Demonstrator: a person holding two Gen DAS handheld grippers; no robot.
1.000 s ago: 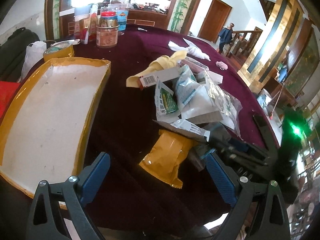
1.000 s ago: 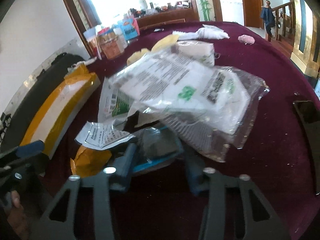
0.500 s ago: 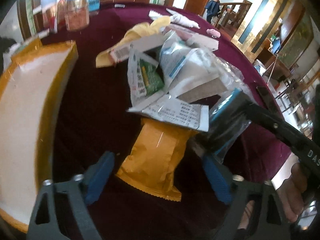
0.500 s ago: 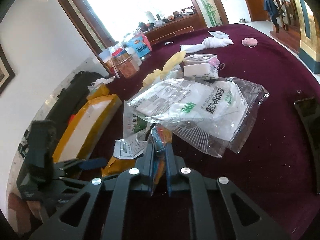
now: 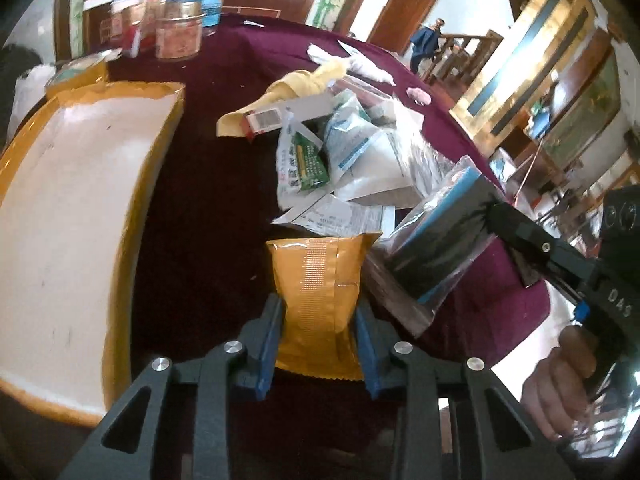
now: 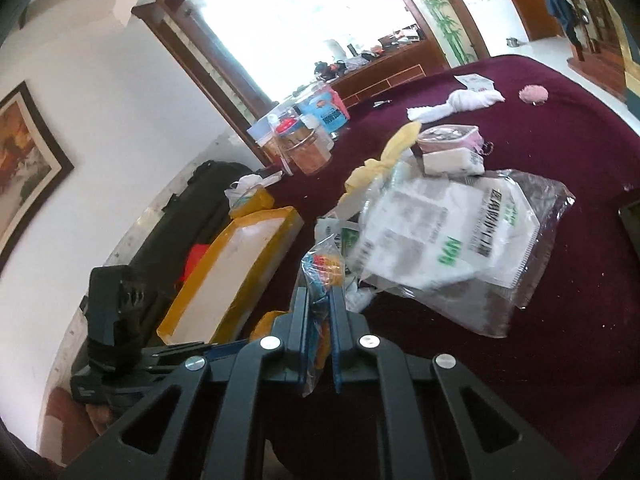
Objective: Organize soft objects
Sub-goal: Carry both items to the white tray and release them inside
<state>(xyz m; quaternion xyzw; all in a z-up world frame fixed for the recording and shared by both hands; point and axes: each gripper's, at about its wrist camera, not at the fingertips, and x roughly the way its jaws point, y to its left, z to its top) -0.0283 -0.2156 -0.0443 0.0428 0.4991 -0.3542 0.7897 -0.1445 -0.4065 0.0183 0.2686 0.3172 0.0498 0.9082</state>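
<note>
Over on the left lies the tray [image 5: 80, 208], a shallow yellow-edged box with a white floor and nothing in it, flat on the dark red table [image 5: 208, 200]. Just beside its right wall, the left gripper [image 5: 318, 332] has its blue pads pressed against both sides of the orange packet [image 5: 320, 288]. The packet's near end sits between the fingers, its far end points away toward the heap, and it looks to me clamped, low over the cloth.

To do this step well, I'd say lift the packet straight up before swinging left, so its far edge doesn't drag the paper slips [image 5: 340, 216] lying against it. Then carry it over the yellow wall and let go low, since a puffy packet may slide.

Further right sits the heap itself: the green sachet [image 5: 304, 160], the white bags [image 5: 372, 160] and the yellow cloth [image 5: 304, 84] behind them.

Rightmost, the right gripper [image 6: 319, 316] is squeezed together on a clear bag [image 6: 322, 272] with bright bits inside, held up above the table edge. The bag stands upright between the fingers, its top poking past the tips. It hangs near the orange packet's right side, so I'd keep the two hands apart as they cross toward the tray.
</note>
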